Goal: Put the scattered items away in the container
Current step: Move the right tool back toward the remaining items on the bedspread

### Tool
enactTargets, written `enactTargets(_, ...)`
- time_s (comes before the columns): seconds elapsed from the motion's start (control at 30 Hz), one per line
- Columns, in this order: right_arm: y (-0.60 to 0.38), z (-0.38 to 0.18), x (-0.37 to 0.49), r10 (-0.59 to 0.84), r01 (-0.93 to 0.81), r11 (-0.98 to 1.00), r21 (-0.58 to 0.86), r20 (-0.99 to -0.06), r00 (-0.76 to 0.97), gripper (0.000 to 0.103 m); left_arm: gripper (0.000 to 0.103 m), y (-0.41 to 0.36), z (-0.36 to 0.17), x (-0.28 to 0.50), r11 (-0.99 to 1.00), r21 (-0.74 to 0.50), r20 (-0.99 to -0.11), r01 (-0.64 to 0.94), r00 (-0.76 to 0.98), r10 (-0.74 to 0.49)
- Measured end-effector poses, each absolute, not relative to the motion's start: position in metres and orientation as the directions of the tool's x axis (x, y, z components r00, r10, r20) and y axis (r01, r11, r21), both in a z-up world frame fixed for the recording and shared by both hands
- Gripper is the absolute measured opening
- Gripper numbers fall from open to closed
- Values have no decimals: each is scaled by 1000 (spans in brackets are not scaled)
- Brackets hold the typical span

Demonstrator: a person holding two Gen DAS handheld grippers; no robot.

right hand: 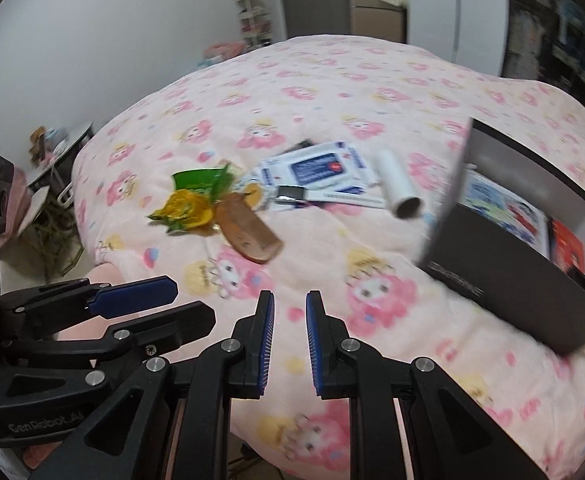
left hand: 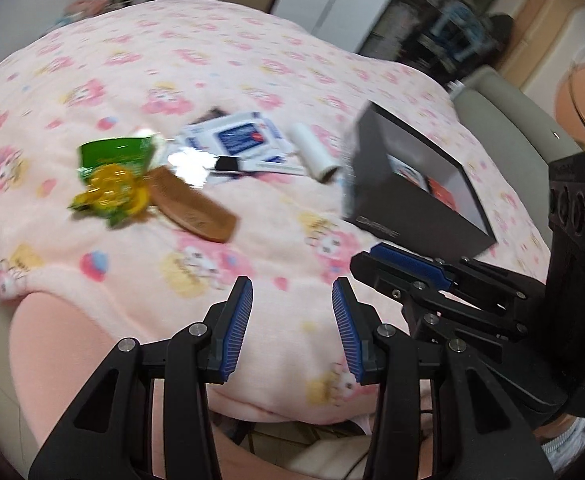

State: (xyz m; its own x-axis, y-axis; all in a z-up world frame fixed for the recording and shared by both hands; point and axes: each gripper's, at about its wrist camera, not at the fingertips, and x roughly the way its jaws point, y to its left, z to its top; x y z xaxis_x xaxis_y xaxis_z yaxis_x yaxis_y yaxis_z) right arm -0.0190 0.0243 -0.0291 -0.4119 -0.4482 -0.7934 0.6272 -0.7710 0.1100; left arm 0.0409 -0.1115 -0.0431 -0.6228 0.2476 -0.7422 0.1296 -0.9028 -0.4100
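Observation:
On the pink patterned blanket (left hand: 172,80) lie a green and yellow snack wrapper (left hand: 112,176) (right hand: 190,204), a brown wooden comb (left hand: 194,208) (right hand: 248,234), a blue and white wipes pack (left hand: 240,140) (right hand: 320,168), a small black and silver item (right hand: 290,194) and a white roll (left hand: 316,156) (right hand: 398,188). A black open box (left hand: 416,188) (right hand: 524,240) stands to the right with some items inside. My left gripper (left hand: 292,320) is open and empty near the bed's front edge. My right gripper (right hand: 290,340) is open and empty beside it; it also shows in the left wrist view (left hand: 412,276).
The blanket (right hand: 332,80) covers the whole bed. A grey chair (left hand: 504,120) stands past the box on the right. A low table with clutter (right hand: 52,156) stands on the floor at the left. Cabinets and shelves (right hand: 372,0) line the far wall.

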Motion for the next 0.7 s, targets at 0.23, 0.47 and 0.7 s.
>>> enactTargets(0.23,-10,-55,-42,-484,640,-743,196,-818,-312,14,42,-148,-71,18,-871,-430,-761,236,-615,209)
enactTargets(0.47,-17,-81,-83,-451,568,-787,239,-852,-265,14,42,-170,-109,-38,-823,-461,-801,333,-556,223)
enactTargets(0.7,-39,-109,-109,-462,546,-781,303,-869,-179,14,39,-189,-144,-65,-768,-453,-832,452,-524,182)
